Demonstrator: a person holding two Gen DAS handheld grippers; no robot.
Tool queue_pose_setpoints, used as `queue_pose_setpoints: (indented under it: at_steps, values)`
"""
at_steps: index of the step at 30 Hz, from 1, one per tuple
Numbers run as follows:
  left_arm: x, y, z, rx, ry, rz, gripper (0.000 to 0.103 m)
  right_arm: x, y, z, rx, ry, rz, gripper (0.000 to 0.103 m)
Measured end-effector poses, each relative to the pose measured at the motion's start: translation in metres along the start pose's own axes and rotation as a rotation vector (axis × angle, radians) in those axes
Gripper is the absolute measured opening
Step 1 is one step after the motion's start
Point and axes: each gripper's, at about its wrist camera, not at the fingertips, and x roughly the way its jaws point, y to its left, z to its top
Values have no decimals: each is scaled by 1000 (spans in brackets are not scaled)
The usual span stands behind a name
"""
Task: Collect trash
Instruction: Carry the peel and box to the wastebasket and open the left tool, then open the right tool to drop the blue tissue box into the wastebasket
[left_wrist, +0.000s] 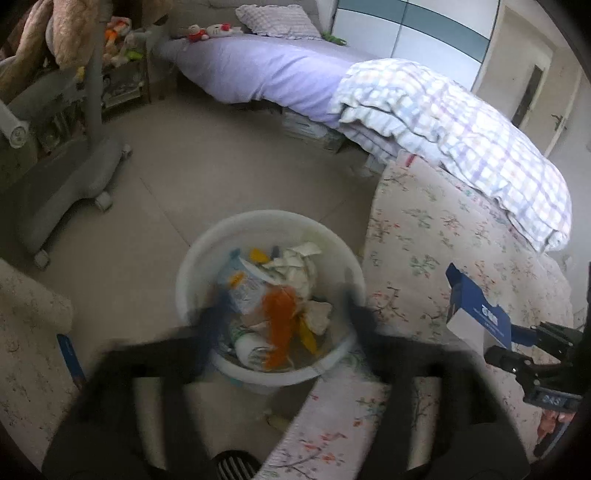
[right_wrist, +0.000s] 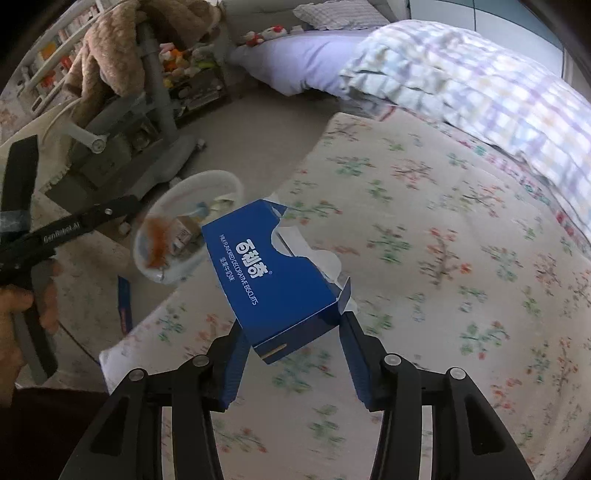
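A white round bin (left_wrist: 199, 258) stands on the floor beside the bed, with paper scraps, an orange piece and wrappers inside; it also shows in the right wrist view (right_wrist: 225, 181). My left gripper (left_wrist: 282, 295) is open and empty, hovering just above the bin, its fingers blurred. My right gripper (right_wrist: 291, 325) is shut on a torn blue biscuit box (right_wrist: 273, 273) and holds it above the floral bedspread, right of the bin. The box also shows at the right edge of the left wrist view (left_wrist: 476, 310).
The floral bedspread (right_wrist: 443, 258) covers the bed corner by the bin. A checked quilt (left_wrist: 461, 122) and lilac duvet (left_wrist: 266, 70) lie further back. A grey wheeled chair base (left_wrist: 74, 184) stands left. A blue strip (right_wrist: 125, 302) lies on the floor.
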Motion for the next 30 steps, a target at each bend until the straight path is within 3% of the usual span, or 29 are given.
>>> queue_pose_setpoints:
  at_steps: [8,13,24,25,26,27,30]
  values:
    - [-7,41,6,-155,49,42,90,9,27,17,2,-16,43,49]
    - [-12,53,1,-145,46,102,100,24,46,36,38,-13,74,49]
    - [-23,82,-5,-179,49,143,102,69,72,74,101,-51,99,52]
    - [-24,83,-5,-181,47,146,102,72,71,76,108,-70,130,61]
    - [-23,83,-4,-184,46,148,102,73,69,76,120,-83,156,84]
    - [-24,83,-4,-186,45,152,102,74,68,77,134,-94,160,90]
    - [-27,80,-5,-177,35,154,102,70,61,71,166,-109,169,91]
